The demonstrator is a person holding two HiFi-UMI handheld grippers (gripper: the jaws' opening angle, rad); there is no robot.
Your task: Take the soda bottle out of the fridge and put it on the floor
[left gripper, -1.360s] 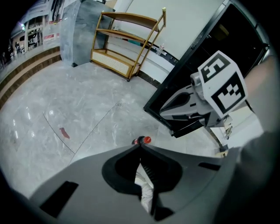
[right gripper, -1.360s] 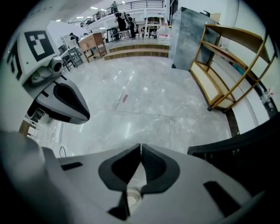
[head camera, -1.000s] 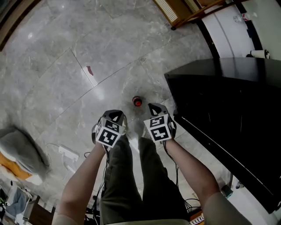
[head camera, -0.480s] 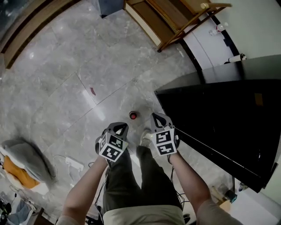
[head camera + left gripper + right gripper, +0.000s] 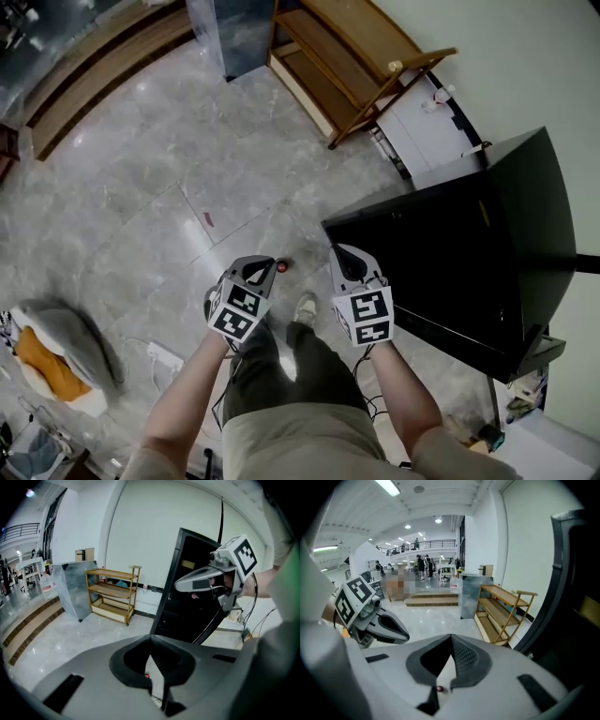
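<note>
Two tools, head view: left gripper [image 5: 255, 269] and right gripper [image 5: 343, 255] side by side over the grey floor [image 5: 141, 187], soda bottle [image 5: 282, 266] down on the tiles just ahead and between them, with a black fridge [image 5: 450, 272] at right. Left gripper view: jaws together, nothing clamped, the bottle's red cap glimpsed below. Right gripper view: jaws likewise closed and empty, a wooden shelf [image 5: 501, 606] beyond.
</note>
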